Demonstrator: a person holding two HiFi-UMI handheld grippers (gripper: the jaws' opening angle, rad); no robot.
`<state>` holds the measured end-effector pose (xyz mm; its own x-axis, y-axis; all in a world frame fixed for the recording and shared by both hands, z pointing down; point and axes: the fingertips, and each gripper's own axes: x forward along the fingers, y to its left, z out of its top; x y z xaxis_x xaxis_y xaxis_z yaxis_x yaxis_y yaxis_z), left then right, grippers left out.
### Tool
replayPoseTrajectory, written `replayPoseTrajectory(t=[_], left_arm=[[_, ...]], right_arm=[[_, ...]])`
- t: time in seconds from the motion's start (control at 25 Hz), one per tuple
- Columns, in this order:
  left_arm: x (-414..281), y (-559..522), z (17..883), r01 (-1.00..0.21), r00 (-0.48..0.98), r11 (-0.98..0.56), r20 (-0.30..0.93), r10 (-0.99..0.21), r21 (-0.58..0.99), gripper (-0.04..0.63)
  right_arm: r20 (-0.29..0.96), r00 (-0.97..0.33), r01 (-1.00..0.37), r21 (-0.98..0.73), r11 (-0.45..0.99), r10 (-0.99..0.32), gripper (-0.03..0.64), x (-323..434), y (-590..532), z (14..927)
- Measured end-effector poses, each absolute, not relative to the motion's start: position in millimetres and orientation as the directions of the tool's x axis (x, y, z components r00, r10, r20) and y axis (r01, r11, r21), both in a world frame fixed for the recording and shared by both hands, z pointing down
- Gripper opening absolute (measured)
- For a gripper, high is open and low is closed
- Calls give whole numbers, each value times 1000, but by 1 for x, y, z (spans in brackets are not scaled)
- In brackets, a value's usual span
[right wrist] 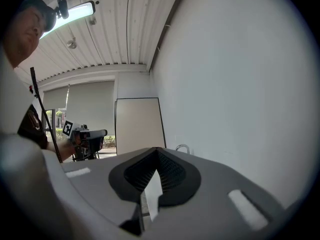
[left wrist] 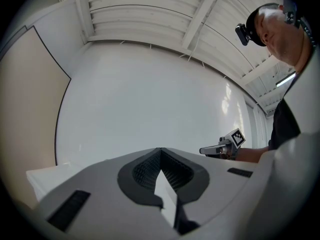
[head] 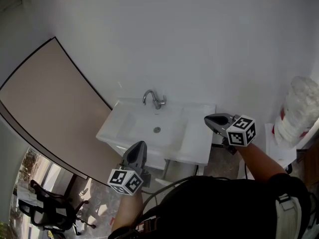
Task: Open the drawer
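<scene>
1. The person stands facing a white washbasin [head: 149,126] set against a plain white wall [head: 199,44]; a chrome tap [head: 154,98] rises at the back of the bowl, and a flat ledge runs along the bowl's right side.
2. The left hand-held gripper [head: 139,146] is raised in front of the basin's near edge; in its own view the two jaws are pressed together tip to tip, with nothing between them and only bare wall beyond.
3. The right hand-held gripper [head: 208,119] hovers over the right end of the ledge, well apart from the left one; its jaws are likewise closed on nothing, and its marker cube [head: 241,130] sits just behind them.
4. Neither tool touches the basin or anything under it.
5. The drawer would be below the basin; a white cabinet front [head: 157,162] shows there, partly behind the left tool, but I cannot make out a handle or a seam, nor tell whether it is pulled out.
6. A large beige panel [head: 50,108] leans against the wall to the left of the basin; a black office chair [head: 47,203] stands on the floor at the lower left; a white wrapped bundle [head: 299,108] sits at the far right.
</scene>
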<state>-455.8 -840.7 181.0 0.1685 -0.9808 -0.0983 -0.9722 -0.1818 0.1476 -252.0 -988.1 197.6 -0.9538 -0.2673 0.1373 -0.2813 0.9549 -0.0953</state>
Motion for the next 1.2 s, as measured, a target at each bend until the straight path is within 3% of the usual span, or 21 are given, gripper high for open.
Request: replayPoseTrajectory(t=[1.2], left_arm=[[-447, -834, 192, -970, 167, -180, -89, -982, 166, 0]], right_arm=[[163, -950, -273, -29, 962, -265, -3, -246, -979, 210]])
